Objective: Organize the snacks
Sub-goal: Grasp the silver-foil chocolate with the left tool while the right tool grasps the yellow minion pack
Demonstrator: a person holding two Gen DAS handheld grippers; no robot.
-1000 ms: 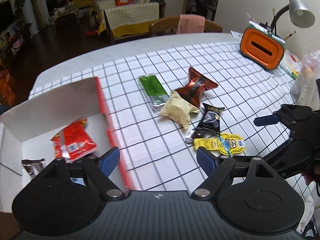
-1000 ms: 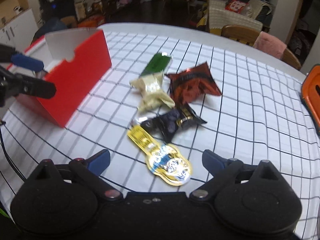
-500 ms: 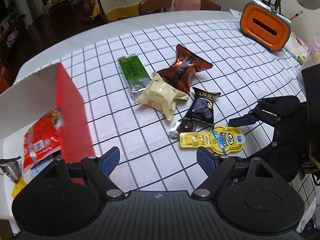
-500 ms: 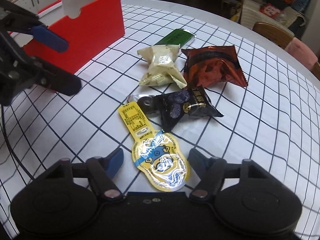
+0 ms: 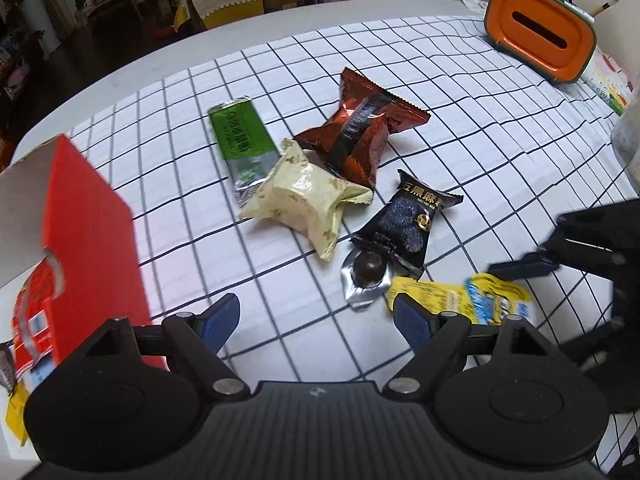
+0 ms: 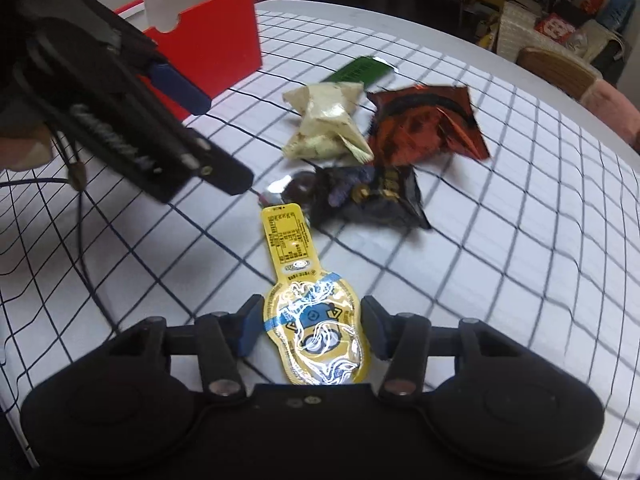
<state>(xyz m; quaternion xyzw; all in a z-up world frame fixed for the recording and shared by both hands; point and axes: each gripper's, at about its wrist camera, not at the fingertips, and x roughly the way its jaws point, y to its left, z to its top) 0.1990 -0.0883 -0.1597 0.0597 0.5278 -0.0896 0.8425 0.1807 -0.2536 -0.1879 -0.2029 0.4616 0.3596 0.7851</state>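
Only right wrist view: right gripper [image 6: 311, 330] fingers flank yellow pouch [image 6: 316, 336] | left gripper [image 5: 316, 316] spread

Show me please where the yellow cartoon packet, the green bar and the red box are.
yellow cartoon packet [image 6: 316, 328], right wrist view, its wide printed end.
green bar [image 5: 242, 142], left wrist view, middle of the wrapper.
red box [image 5: 90, 216], left wrist view, its red outer wall.

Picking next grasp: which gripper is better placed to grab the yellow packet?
Right. The right gripper has its open fingers on both sides of the yellow packet. The left gripper is open over bare tablecloth, beside the red box.
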